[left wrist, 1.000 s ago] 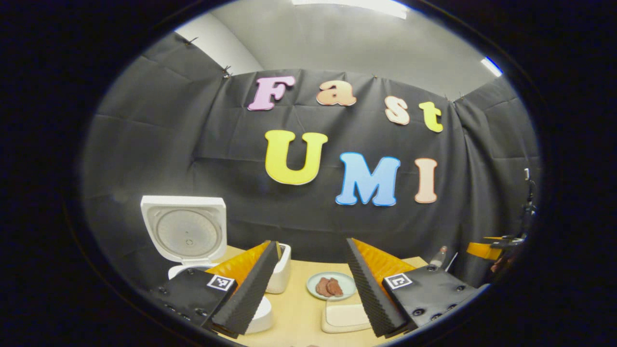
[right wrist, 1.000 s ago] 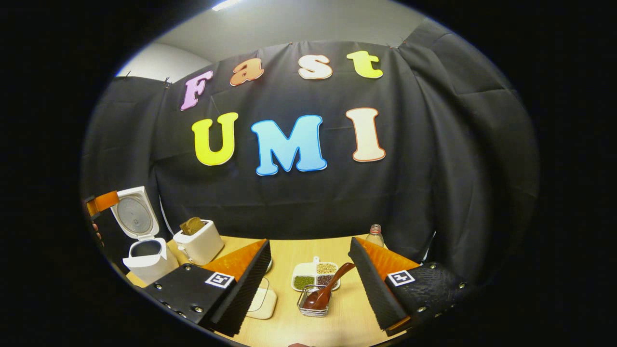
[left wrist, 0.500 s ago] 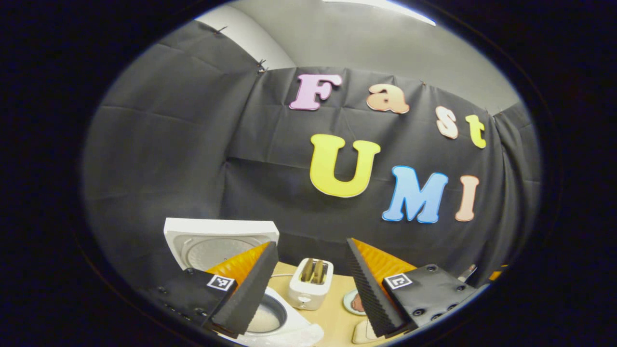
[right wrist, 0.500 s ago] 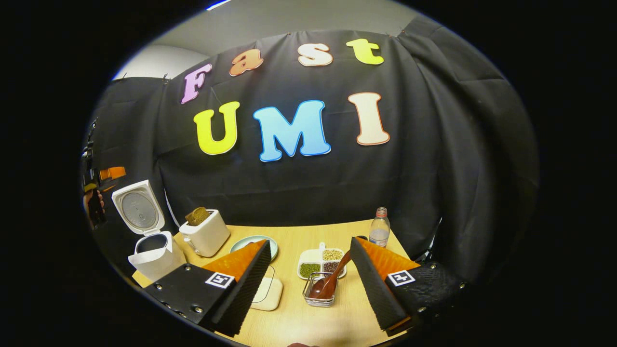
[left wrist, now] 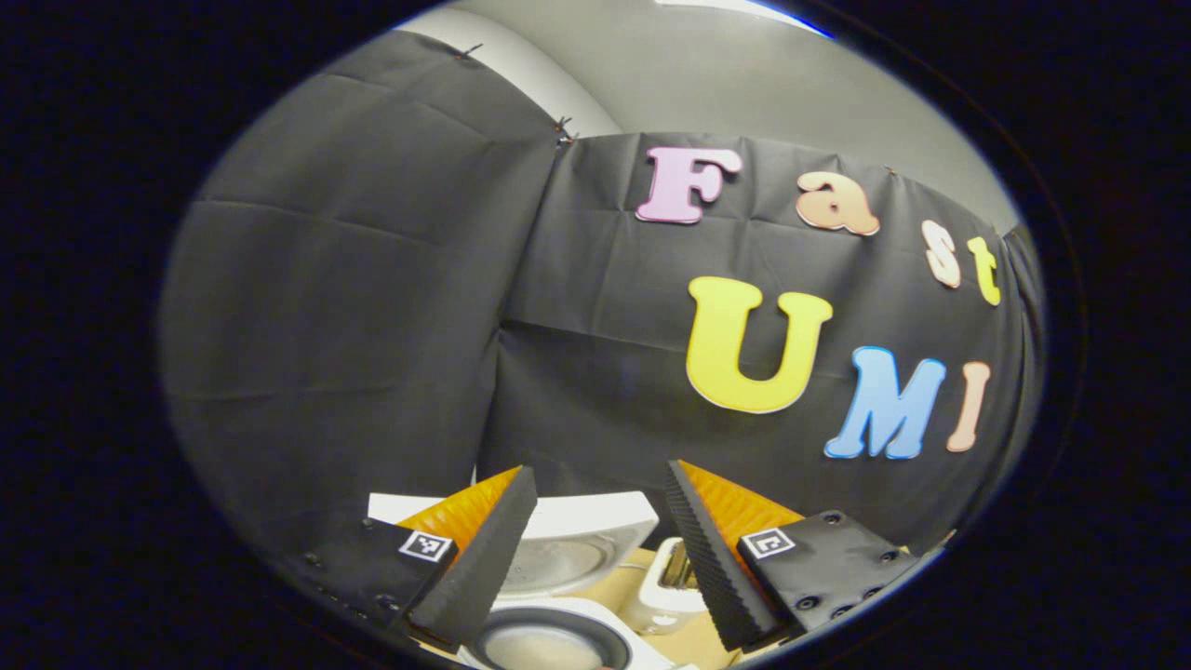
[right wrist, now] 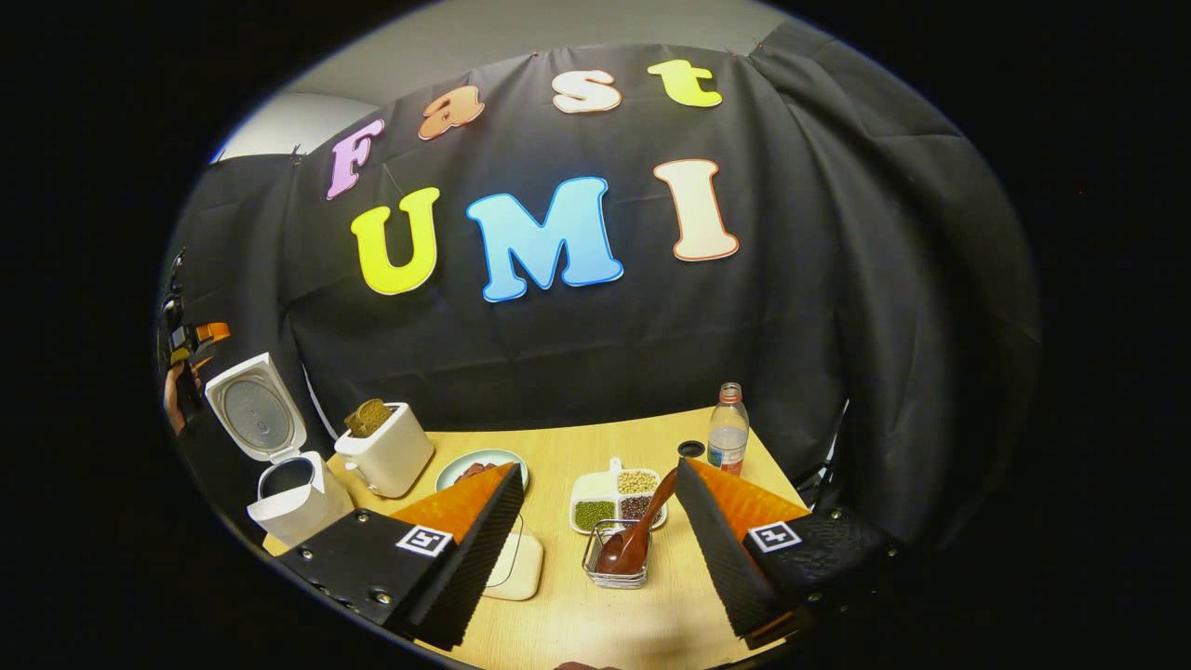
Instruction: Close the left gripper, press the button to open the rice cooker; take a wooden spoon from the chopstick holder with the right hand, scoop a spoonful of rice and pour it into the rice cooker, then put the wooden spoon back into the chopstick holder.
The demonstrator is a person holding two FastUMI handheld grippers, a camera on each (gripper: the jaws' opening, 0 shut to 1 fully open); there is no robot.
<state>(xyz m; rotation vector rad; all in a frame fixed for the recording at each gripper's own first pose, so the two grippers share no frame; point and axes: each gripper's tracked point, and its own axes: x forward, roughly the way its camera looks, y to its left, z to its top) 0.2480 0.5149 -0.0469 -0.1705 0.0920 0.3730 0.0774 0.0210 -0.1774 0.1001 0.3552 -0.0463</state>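
Dark brown wooden spoon (right wrist: 635,532) bowl-down in the square wire chopstick holder (right wrist: 615,568), handle leaning up-right toward the white divided dish of grains (right wrist: 605,493) | white rice cooker (right wrist: 284,465) at table's left, round-plated lid upright | right gripper (right wrist: 595,535) wide apart, empty | left gripper (left wrist: 595,540) apart, empty, above cooker's pot (left wrist: 549,645).

rice cooker (left wrist: 558,642) cut off at bottom edge, toaster (left wrist: 665,596) partly behind fingers (left wrist: 707,558)

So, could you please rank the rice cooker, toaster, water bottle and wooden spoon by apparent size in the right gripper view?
1. Rice cooker, lid open.
2. Toaster.
3. Water bottle and wooden spoon look alike; the spoon sits nearer, so unsure.
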